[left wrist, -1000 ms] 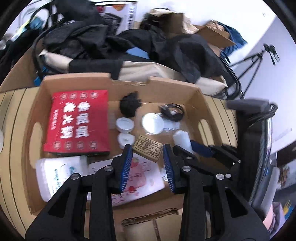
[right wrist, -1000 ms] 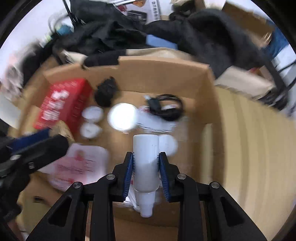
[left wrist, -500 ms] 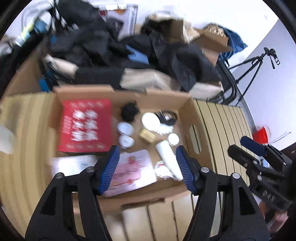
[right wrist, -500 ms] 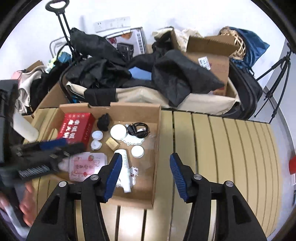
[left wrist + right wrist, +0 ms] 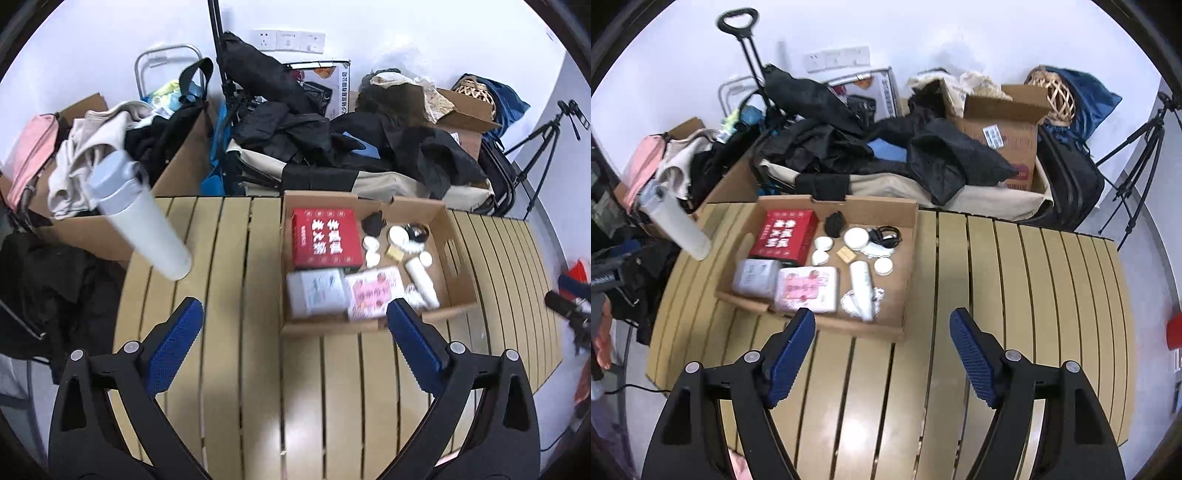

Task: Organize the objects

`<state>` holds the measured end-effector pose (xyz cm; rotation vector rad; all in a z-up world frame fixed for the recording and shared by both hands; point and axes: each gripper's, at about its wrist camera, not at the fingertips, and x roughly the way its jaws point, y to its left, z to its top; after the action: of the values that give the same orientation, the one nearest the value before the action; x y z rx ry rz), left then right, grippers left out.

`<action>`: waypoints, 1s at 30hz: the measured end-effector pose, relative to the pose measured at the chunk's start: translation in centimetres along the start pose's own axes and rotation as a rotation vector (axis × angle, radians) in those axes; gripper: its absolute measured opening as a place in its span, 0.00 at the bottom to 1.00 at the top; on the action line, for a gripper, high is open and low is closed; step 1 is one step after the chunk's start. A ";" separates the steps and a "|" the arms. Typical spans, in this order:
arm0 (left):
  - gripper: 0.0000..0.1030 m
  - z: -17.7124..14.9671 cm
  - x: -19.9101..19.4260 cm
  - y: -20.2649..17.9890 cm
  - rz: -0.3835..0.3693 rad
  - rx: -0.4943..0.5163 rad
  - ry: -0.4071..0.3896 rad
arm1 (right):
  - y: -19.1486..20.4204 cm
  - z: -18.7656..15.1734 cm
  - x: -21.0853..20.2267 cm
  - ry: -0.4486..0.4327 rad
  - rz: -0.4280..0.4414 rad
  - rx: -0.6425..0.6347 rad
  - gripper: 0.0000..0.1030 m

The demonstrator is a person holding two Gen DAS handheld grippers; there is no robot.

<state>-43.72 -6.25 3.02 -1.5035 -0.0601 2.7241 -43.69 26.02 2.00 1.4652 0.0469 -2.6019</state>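
A shallow cardboard box sits on the slatted wooden table. Inside lie a red packet, a white tube, a pink-printed pack, a white pack, small white jars and a black cable. My left gripper hangs high over the table, jaws opening wide, nothing between them. My right gripper hovers above the box's near edge, jaws opening, also empty.
A tall white bottle stands at the table's left edge. Behind the table are piled black clothes, cardboard boxes, a trolley handle and a tripod. The other gripper shows at the right rim.
Both grippers rose and pulled back from the box while their jaws spread. The right gripper let go of the white tube, which now lies in the box.
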 end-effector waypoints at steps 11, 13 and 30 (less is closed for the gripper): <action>1.00 -14.0 -14.7 0.3 0.002 0.096 -0.199 | 3.3 -11.4 -11.5 -0.174 0.007 -0.043 0.77; 1.00 -17.3 -16.8 0.5 0.025 0.104 -0.220 | 3.7 -15.0 -13.5 -0.207 0.030 -0.031 0.77; 1.00 -38.9 -22.3 -2.0 0.102 0.061 -0.319 | 10.8 -38.0 -19.3 -0.304 0.056 -0.035 0.81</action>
<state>1.10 -4.46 1.28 -1.0739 0.0943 2.9898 0.00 21.57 -0.82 1.0298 0.0153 -2.7301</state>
